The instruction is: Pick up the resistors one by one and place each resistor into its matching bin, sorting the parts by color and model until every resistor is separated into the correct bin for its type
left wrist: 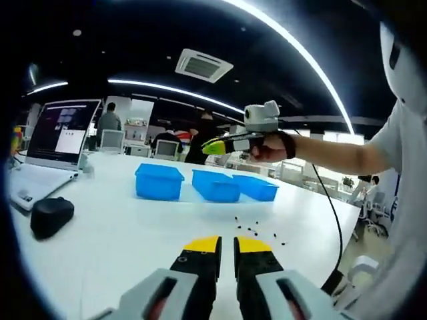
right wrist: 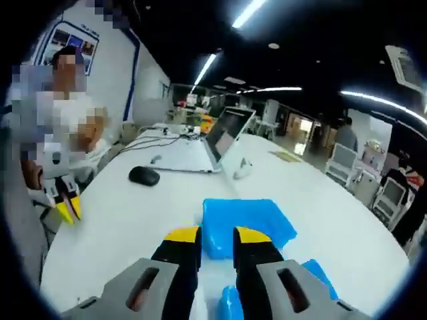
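Small dark resistors [left wrist: 257, 232] scattered loose on the white counter [left wrist: 120, 233], just ahead of the left hand-held gripper [left wrist: 227, 248] and nearer than the three blue bins [left wrist: 159, 181] lined up behind them. Left hand-held gripper low over the counter, yellow-tipped jaws nearly together with a slim gap, nothing between them. Right hand-held gripper [right wrist: 217, 241] raised above the bins, jaws apart with a clear gap, carrying nothing; seen from the left gripper view held in a hand [left wrist: 270, 148] well above the bins. Likely very light, tiny and stiff, with thin leads prone to bending and easy to flick or roll away on the smooth surface; too small here to tell color or model. Best taken across the body with the very tips of the jaws, one piece at a time, closing gently. Plenty of bare counter around the scatter; near edge of the counter close on the right of the left gripper view, so a nudged piece could roll off. Laptop [left wrist: 57, 137] and black mouse [left wrist: 50, 217] well apart to the side, no obstacle. Bin walls low, open tops, easy drop from above.
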